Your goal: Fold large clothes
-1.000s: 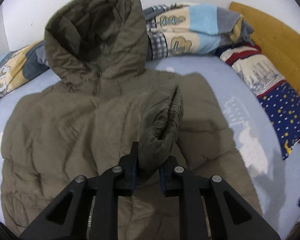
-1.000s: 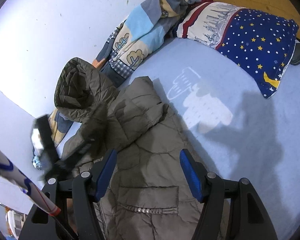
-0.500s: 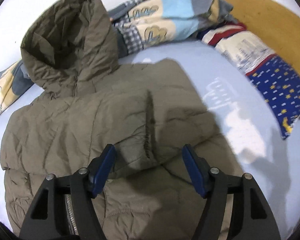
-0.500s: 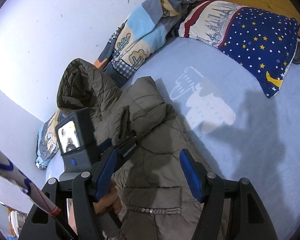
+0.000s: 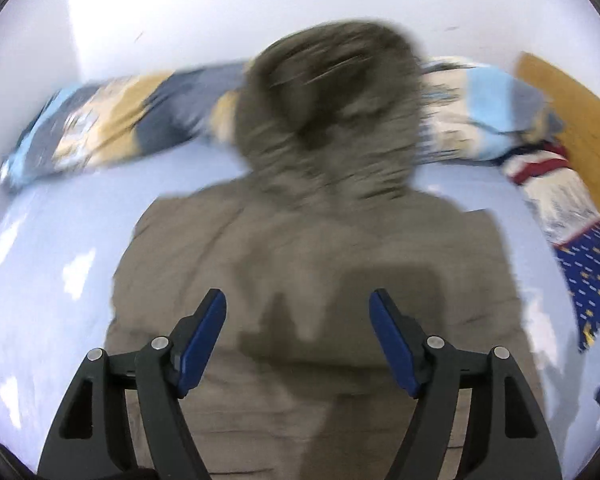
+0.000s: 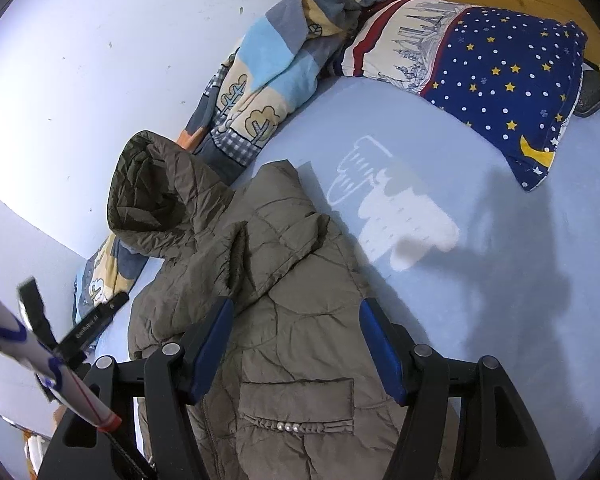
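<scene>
Blue bedsheet point(image 6: 480, 320) bears an olive hooded jacket point(image 6: 300, 320), sleeves folded in, body unfolded. Left gripper point(image 5: 298, 336), its jaws just opened, and right gripper point(image 6: 296, 344) gape empty above it.

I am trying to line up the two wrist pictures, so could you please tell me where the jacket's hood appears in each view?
Left wrist view: the hood is top centre, blurred, against the white wall.
Right wrist view: the hood is left of centre, at the far end of the jacket.
Shared landmark: the patchwork blanket lies right behind the hood in both views.
</scene>
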Action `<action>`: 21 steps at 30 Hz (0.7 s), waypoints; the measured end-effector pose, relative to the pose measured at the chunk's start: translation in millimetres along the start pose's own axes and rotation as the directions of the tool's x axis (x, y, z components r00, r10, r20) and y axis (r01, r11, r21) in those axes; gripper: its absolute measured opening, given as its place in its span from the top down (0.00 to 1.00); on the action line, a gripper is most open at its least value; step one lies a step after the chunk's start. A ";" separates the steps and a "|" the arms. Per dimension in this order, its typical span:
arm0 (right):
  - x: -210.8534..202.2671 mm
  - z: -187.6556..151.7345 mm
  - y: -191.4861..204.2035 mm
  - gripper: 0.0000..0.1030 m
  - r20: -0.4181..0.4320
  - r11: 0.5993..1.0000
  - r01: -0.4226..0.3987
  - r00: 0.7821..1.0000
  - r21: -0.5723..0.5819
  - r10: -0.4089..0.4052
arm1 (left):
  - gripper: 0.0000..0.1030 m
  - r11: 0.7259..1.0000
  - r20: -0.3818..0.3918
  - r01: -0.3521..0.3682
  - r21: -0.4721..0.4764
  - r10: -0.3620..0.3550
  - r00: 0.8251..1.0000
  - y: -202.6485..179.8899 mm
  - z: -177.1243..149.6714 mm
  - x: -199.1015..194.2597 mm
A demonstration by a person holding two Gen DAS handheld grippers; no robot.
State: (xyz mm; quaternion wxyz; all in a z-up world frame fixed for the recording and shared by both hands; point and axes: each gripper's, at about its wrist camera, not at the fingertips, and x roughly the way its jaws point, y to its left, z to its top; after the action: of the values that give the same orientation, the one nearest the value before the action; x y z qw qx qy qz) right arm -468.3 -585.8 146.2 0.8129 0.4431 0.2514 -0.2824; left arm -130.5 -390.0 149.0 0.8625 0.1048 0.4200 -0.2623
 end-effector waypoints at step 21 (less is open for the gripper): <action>17.4 -7.5 10.8 0.32 -0.042 0.998 0.020 0.999 -0.055 -0.022 | 0.28 0.998 -0.022 -0.046 -0.034 0.045 0.999 39.1 -29.4 15.9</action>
State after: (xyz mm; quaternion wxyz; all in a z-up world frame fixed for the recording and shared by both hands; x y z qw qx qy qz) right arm -449.8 -578.6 137.4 0.8161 0.4241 0.2806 -0.2747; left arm -120.9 -351.2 116.6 0.8655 0.1021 0.4310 -0.2341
